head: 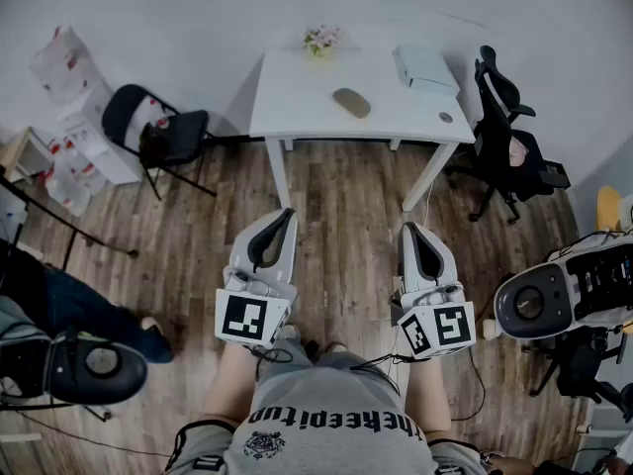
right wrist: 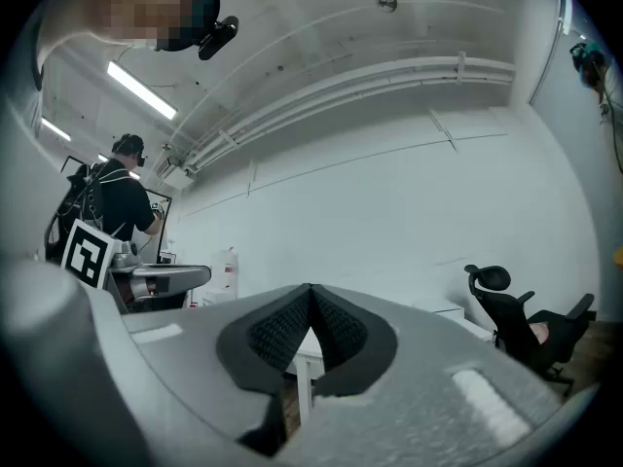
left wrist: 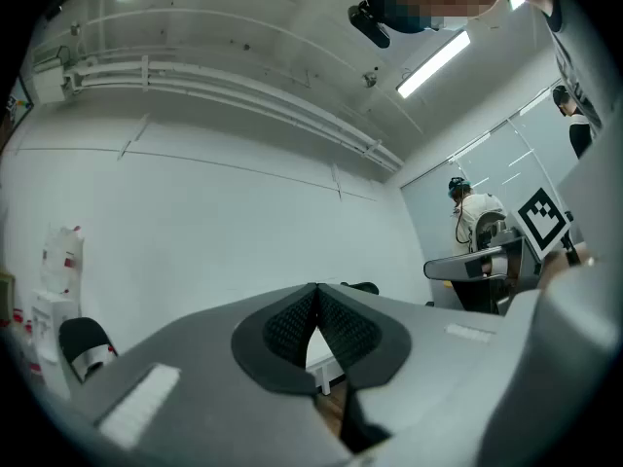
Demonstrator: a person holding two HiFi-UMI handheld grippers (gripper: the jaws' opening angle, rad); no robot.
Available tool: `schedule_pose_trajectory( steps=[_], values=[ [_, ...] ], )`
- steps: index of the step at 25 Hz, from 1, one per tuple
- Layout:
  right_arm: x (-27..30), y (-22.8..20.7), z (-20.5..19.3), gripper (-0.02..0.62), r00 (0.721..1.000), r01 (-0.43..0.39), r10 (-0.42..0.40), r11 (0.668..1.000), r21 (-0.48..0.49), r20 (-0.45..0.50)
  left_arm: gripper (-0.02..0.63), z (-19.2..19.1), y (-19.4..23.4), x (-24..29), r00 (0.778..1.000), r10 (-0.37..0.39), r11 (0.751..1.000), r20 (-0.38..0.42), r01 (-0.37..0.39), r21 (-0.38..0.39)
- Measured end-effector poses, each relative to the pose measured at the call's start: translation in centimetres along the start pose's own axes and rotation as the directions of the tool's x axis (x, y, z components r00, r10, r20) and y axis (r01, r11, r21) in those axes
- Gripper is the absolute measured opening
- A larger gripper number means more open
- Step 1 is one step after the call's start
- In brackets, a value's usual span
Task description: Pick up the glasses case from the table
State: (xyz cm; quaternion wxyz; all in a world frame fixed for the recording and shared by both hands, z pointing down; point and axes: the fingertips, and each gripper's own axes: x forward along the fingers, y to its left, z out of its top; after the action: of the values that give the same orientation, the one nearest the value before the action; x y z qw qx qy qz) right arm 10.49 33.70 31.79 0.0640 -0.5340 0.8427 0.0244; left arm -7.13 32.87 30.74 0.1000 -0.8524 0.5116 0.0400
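Note:
A tan oval glasses case [head: 351,102] lies on the white table [head: 297,107] at the far side of the room in the head view. Both grippers hover well short of the table, over the wood floor. My left gripper [head: 288,212] is shut, its tips touching with nothing between them; in the left gripper view its tips [left wrist: 315,288] meet in front of a white wall. My right gripper [head: 407,227] is shut and empty as well, and in its own view the tips [right wrist: 310,288] are closed with a table leg [right wrist: 304,397] below.
On the table stand a small flower pot [head: 321,40], a white box [head: 426,68] and a small round grey object [head: 446,118]. A black office chair [head: 506,137] is right of the table, a folding chair [head: 158,132] left. Stands with gear flank me.

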Motion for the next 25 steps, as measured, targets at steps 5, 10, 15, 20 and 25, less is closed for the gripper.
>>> schedule_pose_trajectory(
  steps=[5, 10, 15, 20, 25],
  values=[
    [-0.2, -0.3, 0.0, 0.003, 1.000, -0.013, 0.013, 1.000, -0.001, 0.005, 0.020, 0.1, -0.6, 0.2, 1.000, 0.003, 1.000, 0.008, -0.004, 0.003],
    [-0.3, -0.7, 0.1, 0.003, 0.999, -0.033, 0.033, 0.999, 0.005, 0.008, 0.020, 0.5, -1.1, 0.6, 1.000, 0.011, 1.000, 0.027, -0.011, 0.002],
    [-0.7, -1.9, 0.3, 0.003, 0.999, -0.050, 0.050, 0.999, -0.005, 0.015, 0.020, 0.6, -2.3, 1.4, 1.000, 0.018, 1.000, 0.015, -0.018, 0.010],
    [-0.6, -2.9, 0.0, 0.003, 0.998, -0.060, 0.060, 0.998, -0.007, 0.022, 0.020, 1.1, -3.2, 1.8, 0.999, 0.021, 1.000, 0.035, -0.021, 0.009],
    [0.4, -3.8, -0.6, 0.003, 0.998, -0.055, 0.054, 0.998, 0.035, 0.016, 0.020, 1.2, -2.8, 3.0, 0.998, 0.018, 0.999, 0.064, -0.020, 0.029]
  ],
)
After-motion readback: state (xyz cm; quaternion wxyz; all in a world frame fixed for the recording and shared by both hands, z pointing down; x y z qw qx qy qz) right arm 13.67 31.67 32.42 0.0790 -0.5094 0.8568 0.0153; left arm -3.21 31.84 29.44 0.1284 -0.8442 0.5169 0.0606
